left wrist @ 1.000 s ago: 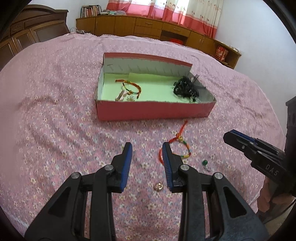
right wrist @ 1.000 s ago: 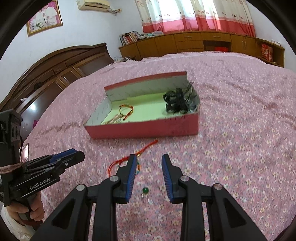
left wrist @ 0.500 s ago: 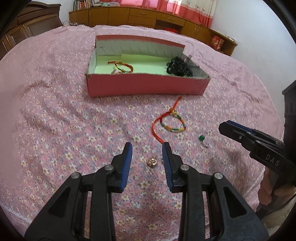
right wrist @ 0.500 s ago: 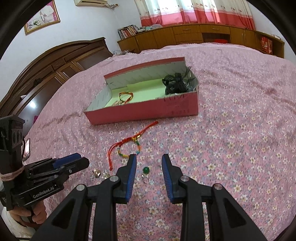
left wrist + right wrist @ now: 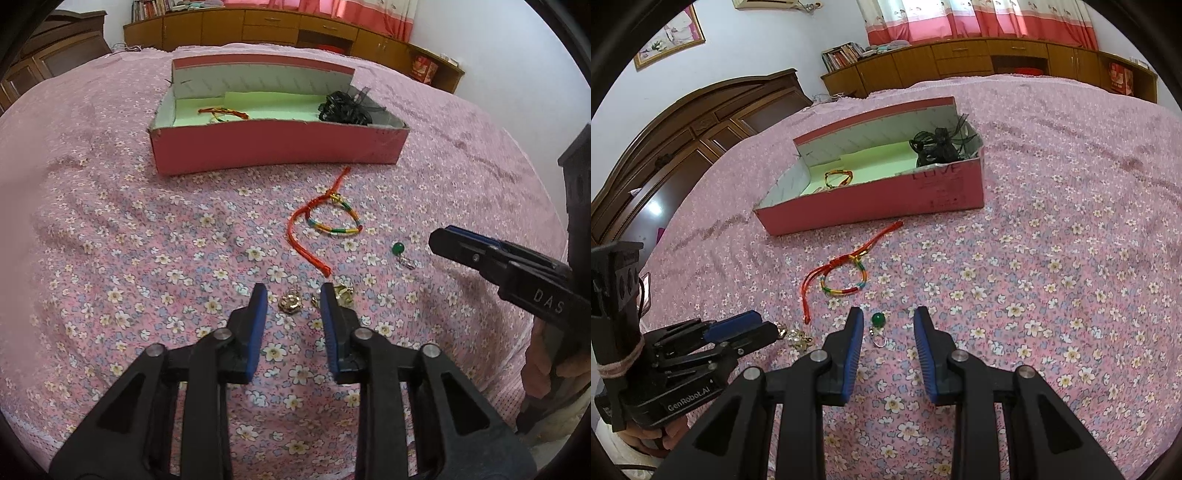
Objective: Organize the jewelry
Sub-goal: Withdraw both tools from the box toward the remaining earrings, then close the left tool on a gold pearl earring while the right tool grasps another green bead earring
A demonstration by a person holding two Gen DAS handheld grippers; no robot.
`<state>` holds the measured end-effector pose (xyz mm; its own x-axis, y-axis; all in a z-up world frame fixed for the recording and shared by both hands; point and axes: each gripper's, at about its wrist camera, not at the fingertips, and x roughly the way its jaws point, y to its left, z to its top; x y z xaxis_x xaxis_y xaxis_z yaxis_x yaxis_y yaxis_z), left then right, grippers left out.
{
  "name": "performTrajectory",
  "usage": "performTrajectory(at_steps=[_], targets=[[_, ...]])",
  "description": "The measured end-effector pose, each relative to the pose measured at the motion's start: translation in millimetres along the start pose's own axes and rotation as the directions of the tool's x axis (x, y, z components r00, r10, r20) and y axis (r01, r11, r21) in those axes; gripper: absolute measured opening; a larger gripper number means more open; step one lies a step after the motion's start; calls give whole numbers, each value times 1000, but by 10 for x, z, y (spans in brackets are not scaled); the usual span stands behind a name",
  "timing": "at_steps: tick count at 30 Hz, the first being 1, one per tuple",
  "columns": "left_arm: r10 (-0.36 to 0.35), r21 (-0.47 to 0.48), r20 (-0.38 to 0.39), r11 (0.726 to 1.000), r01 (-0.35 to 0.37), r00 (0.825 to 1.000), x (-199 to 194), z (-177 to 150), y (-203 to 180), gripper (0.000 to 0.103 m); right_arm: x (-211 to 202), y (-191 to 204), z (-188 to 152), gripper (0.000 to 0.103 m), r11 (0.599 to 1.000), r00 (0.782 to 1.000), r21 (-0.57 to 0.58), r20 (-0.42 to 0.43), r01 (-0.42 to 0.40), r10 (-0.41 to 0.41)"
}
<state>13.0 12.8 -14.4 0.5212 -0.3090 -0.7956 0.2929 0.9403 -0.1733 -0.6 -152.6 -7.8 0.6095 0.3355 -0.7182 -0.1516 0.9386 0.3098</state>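
Observation:
A small gold earring (image 5: 291,303) lies on the pink flowered bedspread between the fingers of my left gripper (image 5: 293,295), whose jaws are closing without touching it. More gold pieces (image 5: 343,291) sit just right of its right finger. My right gripper (image 5: 888,317) stands open around a green bead earring (image 5: 878,319) on the bed. A red cord bracelet with coloured beads (image 5: 334,230) lies between the grippers and the pink box (image 5: 277,147). Inside the box are another red bracelet (image 5: 225,112) and a black hair bow (image 5: 345,107).
The bed's near edge runs just below both grippers. A dark wooden headboard (image 5: 701,122) stands to the left, with low wooden cabinets (image 5: 960,59) and pink curtains beyond the bed. A hand (image 5: 554,369) holds the right gripper's handle.
Both grippers came lower and closer to the bedspread. The gold earring now lies between the left jaws, which have narrowed slightly. The green bead earring now lies between the right jaws.

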Motion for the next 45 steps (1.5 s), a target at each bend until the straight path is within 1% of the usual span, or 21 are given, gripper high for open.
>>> performTrajectory(at_steps=[4, 7, 9, 16, 26, 36, 42, 45], targets=[[7, 12, -12, 1000, -7, 1000, 68, -28, -36, 13, 15, -25, -14, 31, 1000, 1000, 9, -4, -3, 3], [20, 12, -16, 1000, -20, 1000, 111, -30, -34, 7, 25, -40, -26, 31, 1000, 1000, 13, -7, -5, 5], [23, 6, -22, 1000, -23, 999, 139, -29, -19, 5, 37, -45, -29, 31, 1000, 1000, 15, -10, -7, 7], [15, -2, -11, 1000, -15, 1000, 124, -29, -2, 5, 69, -38, -40, 31, 1000, 1000, 16, -20, -11, 11], [44, -42, 40, 998, -42, 998, -33, 27, 132, 5, 175, 21, -55, 31, 1000, 999, -4, -49, -19, 18], [60, -77, 49, 995, -57, 997, -43, 45, 224, 5, 371, 127, -35, 31, 998, 996, -45, -82, -35, 31], [60, -82, 49, 995, -56, 997, -49, 32, 250, 5, 418, 107, -45, 31, 998, 995, -40, -90, -43, 39], [60, -81, 50, 995, -56, 997, -57, 35, 244, 5, 434, 89, -47, 27, 999, 995, -35, -92, -41, 37]])
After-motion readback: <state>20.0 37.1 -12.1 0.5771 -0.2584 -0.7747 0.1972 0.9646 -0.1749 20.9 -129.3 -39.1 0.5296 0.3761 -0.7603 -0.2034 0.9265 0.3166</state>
